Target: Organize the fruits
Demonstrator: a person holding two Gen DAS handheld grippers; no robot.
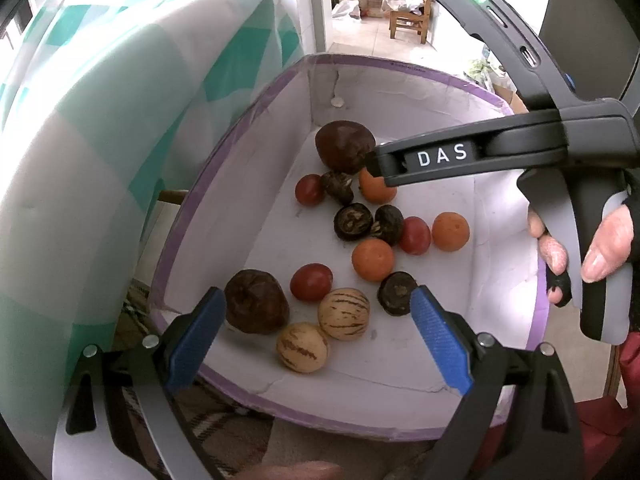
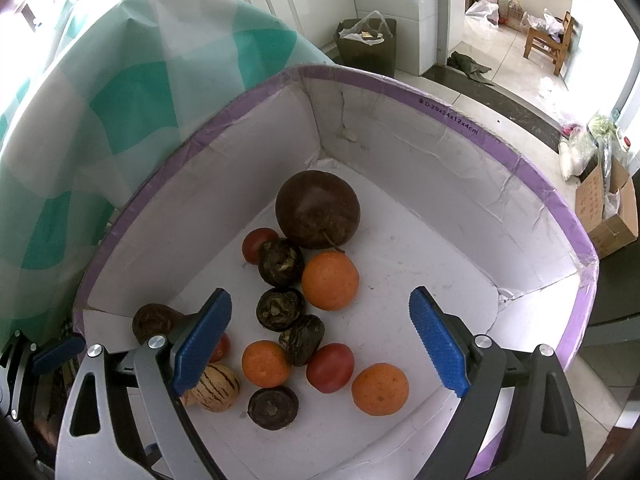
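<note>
A white box with a purple rim (image 1: 224, 160) (image 2: 400, 80) holds loose fruit: two large brown fruits (image 1: 344, 146) (image 2: 318, 208), oranges (image 1: 450, 231) (image 2: 330, 280), red tomatoes (image 1: 311, 282) (image 2: 331, 367), dark wrinkled fruits (image 1: 353, 222) (image 2: 281, 309) and two striped yellow melons (image 1: 344, 313) (image 2: 216, 388). My left gripper (image 1: 318, 334) hangs open over the near end of the box, with the striped melons and a tomato below its gap. My right gripper (image 2: 320, 338) also stands open above the fruit, touching nothing. In the left wrist view the right gripper (image 1: 380, 168) reaches in from the right, held by a hand (image 1: 600, 248).
A teal and white checked cloth (image 1: 100, 140) (image 2: 120, 100) drapes beside the box on the left. Beyond lie a tiled floor, a wooden chair (image 2: 550, 42), a dark bin (image 2: 366, 46), bags and a cardboard box (image 2: 608, 216).
</note>
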